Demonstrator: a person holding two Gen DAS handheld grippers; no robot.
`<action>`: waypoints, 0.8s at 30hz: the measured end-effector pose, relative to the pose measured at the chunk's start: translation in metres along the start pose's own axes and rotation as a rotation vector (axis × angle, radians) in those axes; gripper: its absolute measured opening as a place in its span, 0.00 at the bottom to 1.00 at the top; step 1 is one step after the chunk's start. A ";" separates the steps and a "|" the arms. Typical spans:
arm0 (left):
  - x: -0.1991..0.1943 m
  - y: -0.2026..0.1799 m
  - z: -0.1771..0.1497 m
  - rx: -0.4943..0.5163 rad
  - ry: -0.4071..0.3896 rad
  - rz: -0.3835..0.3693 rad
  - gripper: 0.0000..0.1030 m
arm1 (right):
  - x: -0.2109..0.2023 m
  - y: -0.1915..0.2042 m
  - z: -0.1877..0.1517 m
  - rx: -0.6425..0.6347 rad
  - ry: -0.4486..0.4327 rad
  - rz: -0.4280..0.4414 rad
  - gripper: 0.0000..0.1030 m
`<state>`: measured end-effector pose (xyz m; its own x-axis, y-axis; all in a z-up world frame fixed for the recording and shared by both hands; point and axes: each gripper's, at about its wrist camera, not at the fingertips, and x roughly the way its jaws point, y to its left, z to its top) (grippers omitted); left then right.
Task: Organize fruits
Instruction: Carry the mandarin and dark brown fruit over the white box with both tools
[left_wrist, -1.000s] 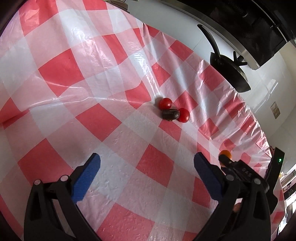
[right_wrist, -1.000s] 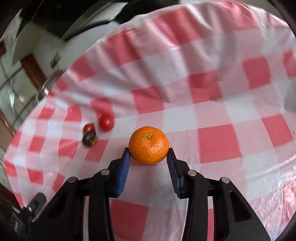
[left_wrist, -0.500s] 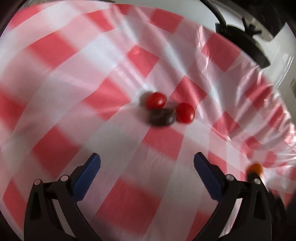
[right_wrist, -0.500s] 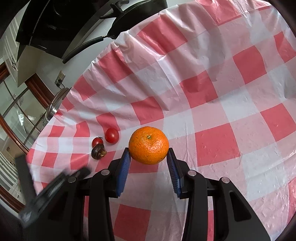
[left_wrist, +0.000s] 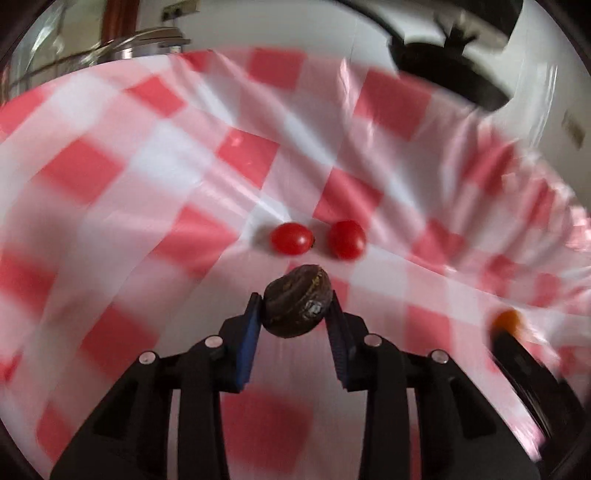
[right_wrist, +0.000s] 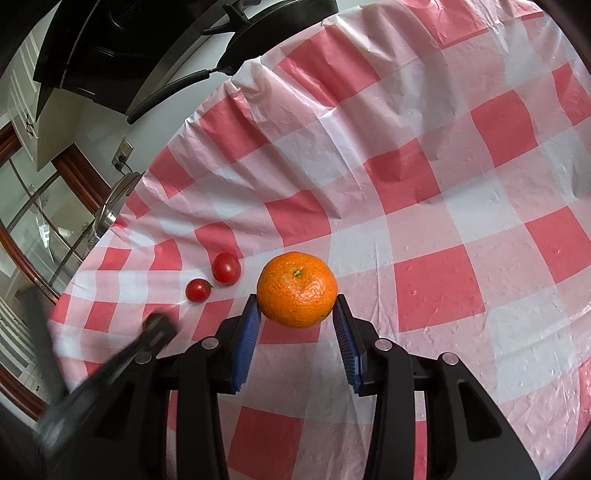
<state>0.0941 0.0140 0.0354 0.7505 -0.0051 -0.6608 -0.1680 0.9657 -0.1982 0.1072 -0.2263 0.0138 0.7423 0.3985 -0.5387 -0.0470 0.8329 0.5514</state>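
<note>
Motion-blurred checked tablecloth (left_wrist: 110, 206), smeared orange fruit (left_wrist: 508, 320) at right, blurred left claw (right_wrist: 159, 325).

My left tongs (left_wrist: 295, 308) hold the chestnut (left_wrist: 298, 301) just before two tomatoes (left_wrist: 291, 238) lying side by side on the tabletop (left_wrist: 369, 280); the pan (left_wrist: 448, 70) sits behind.

No readable text or labels

We judge this a home kitchen: a black frying pan (right_wrist: 280, 22) and range hood (right_wrist: 110, 51) occupy the upper left, above a red-checked tablecloth (right_wrist: 424, 177); a steel pot lid (left_wrist: 147, 42) sits upper left.
</note>
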 end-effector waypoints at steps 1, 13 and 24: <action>-0.018 0.009 -0.013 -0.025 -0.016 -0.018 0.34 | 0.000 0.000 0.000 0.000 0.000 0.000 0.39; -0.069 0.076 -0.054 -0.237 -0.077 -0.068 0.34 | 0.000 0.000 0.000 -0.001 0.000 -0.001 0.39; -0.060 0.074 -0.053 -0.251 -0.054 -0.115 0.34 | 0.002 0.001 0.000 0.000 0.005 -0.010 0.39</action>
<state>0.0031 0.0726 0.0222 0.8058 -0.0909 -0.5852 -0.2275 0.8648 -0.4477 0.1089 -0.2251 0.0134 0.7392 0.3921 -0.5476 -0.0397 0.8370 0.5457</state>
